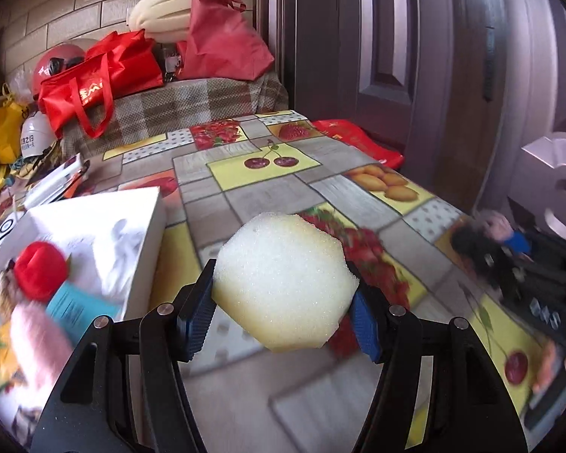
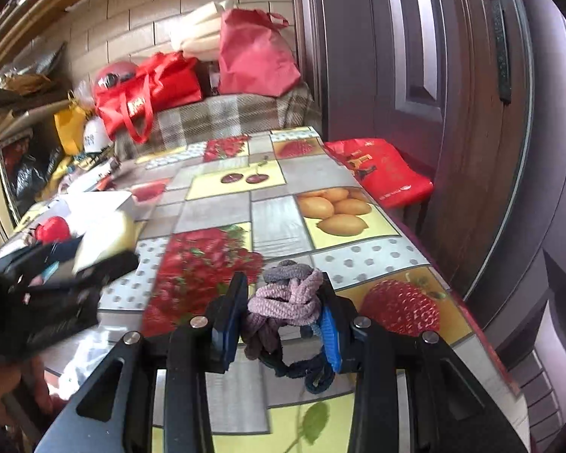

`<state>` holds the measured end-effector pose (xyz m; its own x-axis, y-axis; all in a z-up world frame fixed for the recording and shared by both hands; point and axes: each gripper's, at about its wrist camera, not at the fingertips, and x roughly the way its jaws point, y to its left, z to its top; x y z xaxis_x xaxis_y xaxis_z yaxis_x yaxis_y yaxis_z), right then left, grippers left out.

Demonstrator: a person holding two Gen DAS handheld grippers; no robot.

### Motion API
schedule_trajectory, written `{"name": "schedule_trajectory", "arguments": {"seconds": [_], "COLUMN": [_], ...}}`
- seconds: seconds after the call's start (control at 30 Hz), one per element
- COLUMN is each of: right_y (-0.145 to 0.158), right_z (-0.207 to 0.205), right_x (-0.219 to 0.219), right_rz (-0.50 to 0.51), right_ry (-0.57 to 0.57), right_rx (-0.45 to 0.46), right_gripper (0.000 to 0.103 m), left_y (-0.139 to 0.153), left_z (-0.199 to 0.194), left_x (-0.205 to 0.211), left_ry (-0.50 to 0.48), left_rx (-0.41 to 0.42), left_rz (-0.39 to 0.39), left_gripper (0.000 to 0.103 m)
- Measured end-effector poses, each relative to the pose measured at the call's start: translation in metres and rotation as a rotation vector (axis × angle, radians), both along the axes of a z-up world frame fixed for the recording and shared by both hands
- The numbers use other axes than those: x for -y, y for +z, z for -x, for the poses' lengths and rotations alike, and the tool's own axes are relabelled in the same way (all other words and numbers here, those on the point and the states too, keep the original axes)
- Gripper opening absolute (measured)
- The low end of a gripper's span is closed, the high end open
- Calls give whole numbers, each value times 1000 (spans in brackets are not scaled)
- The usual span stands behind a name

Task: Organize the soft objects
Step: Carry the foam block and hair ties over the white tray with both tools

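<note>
My left gripper [image 1: 283,294] is shut on a pale yellow foam sponge [image 1: 283,283] and holds it above the fruit-print tablecloth, just right of a white box [image 1: 147,234]. The box holds a red plush [image 1: 39,270], a pink soft thing [image 1: 37,343] and a teal card. My right gripper [image 2: 283,309] is shut on a bunch of pink, grey and dark blue hair ties [image 2: 286,302] above the table. The left gripper with the sponge [image 2: 109,236] shows blurred at the left of the right wrist view. The right gripper [image 1: 509,253] shows blurred in the left wrist view.
Red bags [image 1: 105,79], foam rolls [image 1: 162,7] and helmets pile on a plaid-covered surface at the far end. A dark door [image 2: 415,75] stands to the right. A red bag [image 2: 381,170] lies beside the table's right edge. Papers [image 1: 56,181] lie behind the box.
</note>
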<state>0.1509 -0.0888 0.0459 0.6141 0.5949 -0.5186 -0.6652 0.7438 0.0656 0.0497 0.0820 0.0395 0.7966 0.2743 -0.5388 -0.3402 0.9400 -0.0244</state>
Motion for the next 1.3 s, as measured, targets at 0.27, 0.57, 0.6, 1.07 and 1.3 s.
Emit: {"name": "schedule_trajectory", "arguments": {"seconds": [0.27, 0.57, 0.6, 1.07, 1.3], "right_y": [4, 5, 5, 5, 5], "right_z": [22, 54, 56, 86, 95], "right_x": [-8, -30, -32, -59, -69], "right_rz": [-46, -32, -32, -40, -38], "right_ry": [25, 80, 83, 109, 110], "right_rx": [20, 52, 54, 93, 100], "right_gripper": [36, 36, 36, 36, 36], "left_y": [-1, -1, -1, -6, -9], "left_z": [62, 117, 122, 206, 221], "left_x": [3, -24, -29, -104, -131], "left_ry": [24, 123, 134, 345, 399], "left_rx": [37, 60, 61, 62, 77], "left_rz": [30, 25, 24, -96, -41], "left_gripper": [63, 63, 63, 64, 64]}}
